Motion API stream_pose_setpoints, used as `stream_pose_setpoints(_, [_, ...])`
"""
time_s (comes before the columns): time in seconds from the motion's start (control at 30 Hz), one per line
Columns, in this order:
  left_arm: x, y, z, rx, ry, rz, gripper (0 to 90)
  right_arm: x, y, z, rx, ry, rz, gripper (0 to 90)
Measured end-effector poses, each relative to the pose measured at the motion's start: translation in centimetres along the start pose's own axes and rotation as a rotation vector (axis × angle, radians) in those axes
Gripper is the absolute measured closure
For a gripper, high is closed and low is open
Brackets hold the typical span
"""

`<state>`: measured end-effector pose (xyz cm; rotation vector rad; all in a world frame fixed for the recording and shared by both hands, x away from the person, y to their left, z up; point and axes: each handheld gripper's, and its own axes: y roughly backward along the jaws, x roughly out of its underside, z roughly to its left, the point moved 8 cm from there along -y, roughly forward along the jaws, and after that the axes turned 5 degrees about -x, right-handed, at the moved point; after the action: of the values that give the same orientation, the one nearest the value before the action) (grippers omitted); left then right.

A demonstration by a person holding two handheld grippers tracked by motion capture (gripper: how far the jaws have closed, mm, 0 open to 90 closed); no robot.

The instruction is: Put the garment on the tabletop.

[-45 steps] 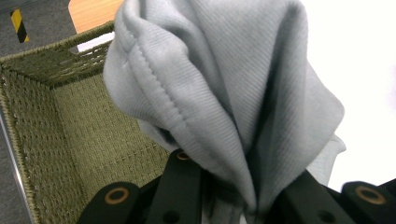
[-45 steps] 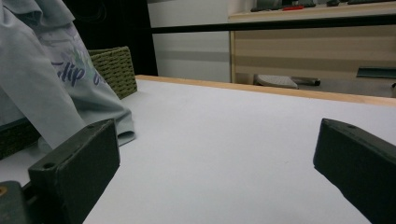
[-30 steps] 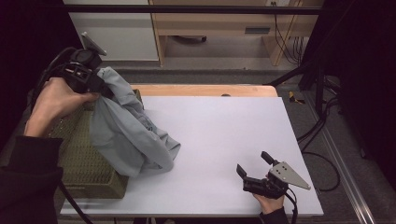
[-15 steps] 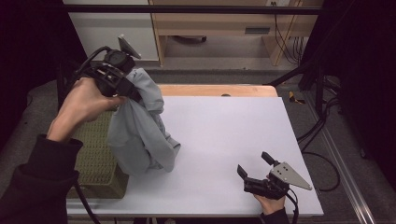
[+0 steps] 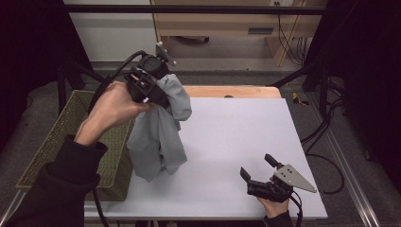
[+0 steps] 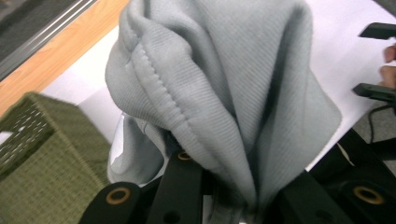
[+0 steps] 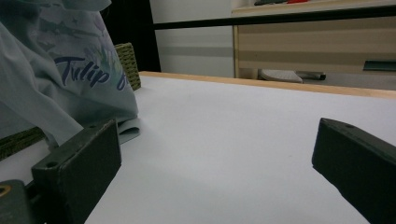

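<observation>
Clamped shut on a bunch of grey fabric, the jaws of my left gripper [image 5: 150, 85] held the grey T-shirt [image 5: 158, 130] up off the white table [image 5: 231, 137]; in the left gripper view the cloth [image 6: 224, 88] bulged out from between the two black jaws. My left hand [image 5: 111, 106] was raised high above the table's left edge, forearm in a dark sleeve [image 5: 66, 184] angling up from the bottom left corner. From the high view, the shirt hung down in folds, its lower hem touching the table just beside the green woven basket [image 5: 56, 137], which sat at the table's left side. In the right gripper view I could read blue lettering, "Tulip", printed on the shirt [image 7: 70, 79], with the basket [image 7: 128, 63] behind it. My right gripper [image 5: 262, 177] rested low at the table's near right corner, well apart from the shirt, its jaws spread wide with bare tabletop between them, my right hand [image 5: 273, 206] gripping it from below.
</observation>
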<state>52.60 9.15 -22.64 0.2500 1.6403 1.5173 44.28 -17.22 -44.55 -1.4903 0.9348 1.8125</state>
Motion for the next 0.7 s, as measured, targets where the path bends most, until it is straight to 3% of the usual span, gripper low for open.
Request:
stream_pose_setpoints(0.43, [-2.8,-1.1,-4.0,0.028,-0.091,-0.003,82.1,-0.2,0.2,0.0,-0.004,0.001,-0.007,1.6])
stream_pose_setpoints(0.6, [-3.3,-2.3,-5.1,0.038,-0.118,0.015,82.1,-0.2,0.2,0.1,-0.008,0.003,-0.003,1.6])
stream_pose_setpoints(0.67, [-3.5,-3.2,-5.5,0.045,-0.107,0.003,82.1,-0.1,0.2,0.1,-0.010,0.014,0.000,1.6])
stream_pose_setpoints(0.7, [-3.5,-3.6,-5.5,0.044,-0.128,0.018,82.0,-0.1,0.3,0.2,-0.011,-0.006,0.006,1.6])
